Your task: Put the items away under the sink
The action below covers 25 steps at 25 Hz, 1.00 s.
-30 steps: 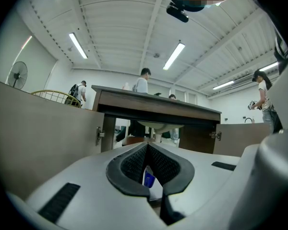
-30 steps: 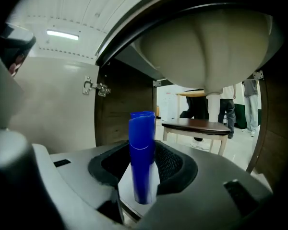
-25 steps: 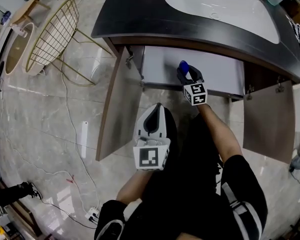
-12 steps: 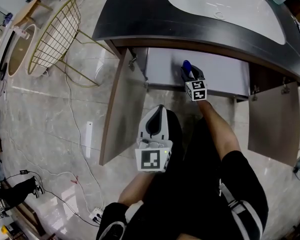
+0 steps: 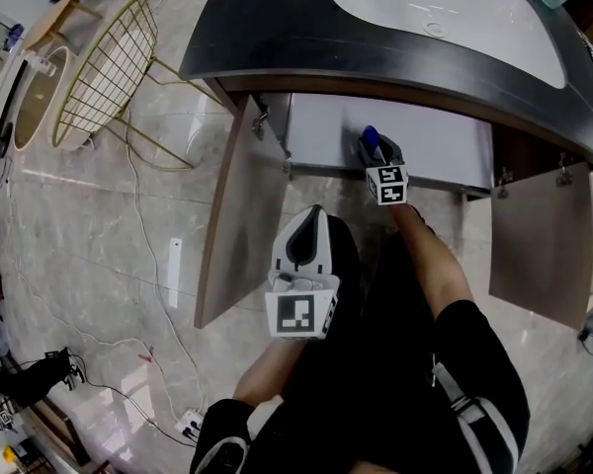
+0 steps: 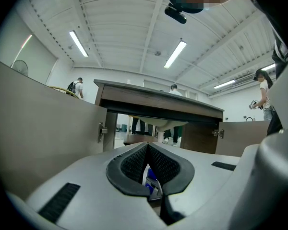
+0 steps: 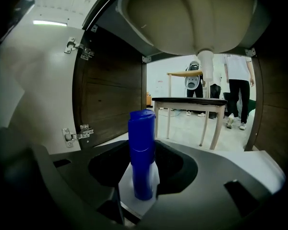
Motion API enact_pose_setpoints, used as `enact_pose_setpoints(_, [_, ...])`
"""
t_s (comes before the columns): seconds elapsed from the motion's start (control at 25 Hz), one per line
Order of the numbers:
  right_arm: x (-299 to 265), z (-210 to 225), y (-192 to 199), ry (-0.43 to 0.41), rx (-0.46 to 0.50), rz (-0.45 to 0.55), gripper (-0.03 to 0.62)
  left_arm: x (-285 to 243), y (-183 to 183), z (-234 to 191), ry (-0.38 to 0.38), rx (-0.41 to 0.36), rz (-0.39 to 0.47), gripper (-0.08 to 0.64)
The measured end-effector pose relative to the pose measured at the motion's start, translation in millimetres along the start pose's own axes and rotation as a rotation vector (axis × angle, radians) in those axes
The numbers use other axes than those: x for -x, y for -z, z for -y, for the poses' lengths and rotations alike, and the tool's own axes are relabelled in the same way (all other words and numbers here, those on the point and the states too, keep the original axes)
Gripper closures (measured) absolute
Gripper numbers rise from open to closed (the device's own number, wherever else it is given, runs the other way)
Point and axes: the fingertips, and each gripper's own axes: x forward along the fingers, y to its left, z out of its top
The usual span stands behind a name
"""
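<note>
Bottle (image 7: 142,147): blue and upright, clamped in the right fingers. It is inside the open cabinet (image 5: 425,146) under the sink (image 5: 435,18). Whether its base touches the cabinet floor cannot be told.
Right gripper (image 5: 374,154): reaches into the cabinet mouth and points a little downward. Its fingers are closed on the bottle's lower body, and the cap stands clear above them.
Left gripper (image 5: 302,250): held back outside the cabinet, between the person's knees and the left door (image 5: 239,215), pointing level. Its fingers meet at the tips with nothing held. A bit of blue shows through the slit behind them.
Doors: both are swung wide. The left door is just beside the left gripper, and the right door (image 5: 534,245) is well apart from both grippers.
Sink: a white basin set in a dark surface (image 5: 277,28). In the right gripper view its pale underside and drain pipe (image 7: 206,66) hang above the bottle.
Beyond: through the cabinet's open back, a table (image 7: 189,102) and standing people.
Floor (image 5: 99,255): pale marble with cables, and a wire stool (image 5: 109,67) off to the left.
</note>
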Motion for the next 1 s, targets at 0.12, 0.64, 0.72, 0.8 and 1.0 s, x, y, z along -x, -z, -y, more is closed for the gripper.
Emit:
enact_pose_setpoints(0.12, [3, 1, 2, -0.002, 0.012, -0.004, 0.442, -2, 0, 0, 0.001, 0.004, 0.001, 0.546])
enact_pose_setpoints(0.64, [10, 1, 3, -0.043, 0.01, -0.1, 0.377, -12, 3, 6, 0.022, -0.005, -0.003, 0.545])
enact_pose_setpoints(0.72, [14, 4, 4, -0.043, 0.004, -0.125, 0.377, -17, 7, 4, 0.026, -0.01, -0.012, 0.545])
enact_pose_setpoints(0.8, [21, 7, 8, -0.039, -0.014, -0.166, 0.377, -22, 8, 4, 0.027, -0.003, -0.016, 0.545])
enact_pose_setpoints(1.0, [41, 0, 28, -0.064, -0.075, -0.286, 0.416, -39, 7, 5, 0.036, 0.005, -0.033, 0.546])
